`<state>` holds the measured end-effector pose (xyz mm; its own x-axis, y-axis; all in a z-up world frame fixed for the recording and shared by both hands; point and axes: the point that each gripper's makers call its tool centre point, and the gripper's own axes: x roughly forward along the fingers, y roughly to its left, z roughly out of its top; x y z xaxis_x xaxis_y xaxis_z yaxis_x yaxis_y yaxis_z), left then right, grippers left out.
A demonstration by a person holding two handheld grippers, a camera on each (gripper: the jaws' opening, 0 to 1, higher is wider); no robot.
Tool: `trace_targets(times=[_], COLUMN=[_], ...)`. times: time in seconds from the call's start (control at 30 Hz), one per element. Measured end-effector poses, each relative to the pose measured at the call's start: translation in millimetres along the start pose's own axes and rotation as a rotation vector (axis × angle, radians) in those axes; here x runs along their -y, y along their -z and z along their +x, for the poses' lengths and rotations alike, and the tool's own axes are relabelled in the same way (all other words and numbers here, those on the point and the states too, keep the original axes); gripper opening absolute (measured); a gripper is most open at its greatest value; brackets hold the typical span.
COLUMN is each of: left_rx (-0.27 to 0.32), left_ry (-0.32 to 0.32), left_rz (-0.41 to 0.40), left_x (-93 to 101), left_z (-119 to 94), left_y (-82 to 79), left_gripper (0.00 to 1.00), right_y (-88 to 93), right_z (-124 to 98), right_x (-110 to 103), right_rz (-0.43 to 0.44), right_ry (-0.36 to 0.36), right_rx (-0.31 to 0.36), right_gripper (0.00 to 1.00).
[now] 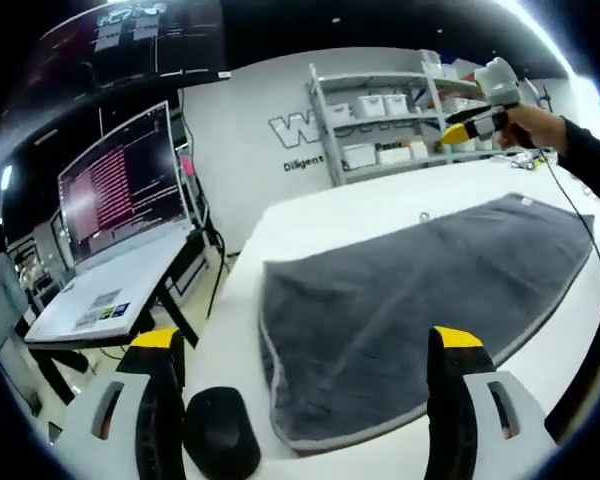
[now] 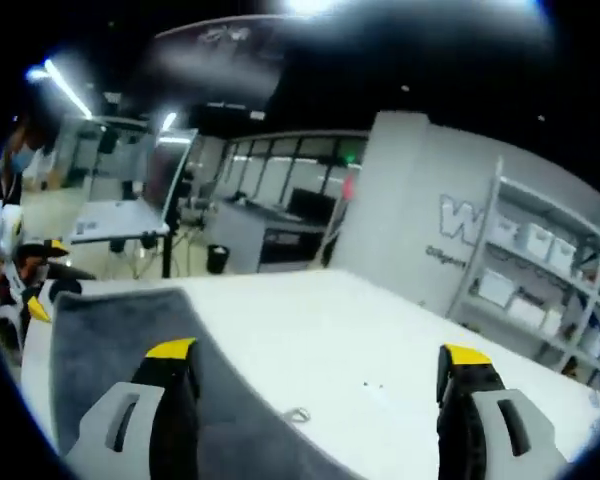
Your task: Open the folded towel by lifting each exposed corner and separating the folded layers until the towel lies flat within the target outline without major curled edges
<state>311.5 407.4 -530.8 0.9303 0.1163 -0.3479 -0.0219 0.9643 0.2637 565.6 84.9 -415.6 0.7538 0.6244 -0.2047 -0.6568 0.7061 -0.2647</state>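
Grey towel [image 1: 420, 290] lay spread on white worktop [image 1: 340, 215]. Left gripper [image 1: 310, 350] and right gripper [image 2: 320, 365] both gaped wide, empty. Wall lettering [image 1: 300, 130] partly readable: "W…", "Diligent".

White wall [image 1: 270, 90], storage shelves [image 1: 380, 120], monitor [image 1: 120, 180], ceiling lights [image 2: 65, 90].

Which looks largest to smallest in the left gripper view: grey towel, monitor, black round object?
1. grey towel
2. monitor
3. black round object
The black round object lies nearest the camera, so its real size against the monitor stays unsure.
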Motion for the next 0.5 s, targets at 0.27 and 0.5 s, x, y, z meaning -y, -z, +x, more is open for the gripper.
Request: trace_targets(times=[0.27, 0.5], left_rx=[-0.029, 0.005], left_ry=[0.009, 0.063], left_rz=[0.007, 0.001], left_x=[2.3, 15.2], left_z=[1, -6], left_y=[8.9, 5.4], left_gripper=[0.95, 0.85], right_y=[23.3, 26.7], right_z=[-49, -93], right_x=[38, 71], right_rz=[0.060, 0.087], right_ry=[0.090, 0.160], right_rx=[0.004, 0.020], right_gripper=[1.00, 1.00])
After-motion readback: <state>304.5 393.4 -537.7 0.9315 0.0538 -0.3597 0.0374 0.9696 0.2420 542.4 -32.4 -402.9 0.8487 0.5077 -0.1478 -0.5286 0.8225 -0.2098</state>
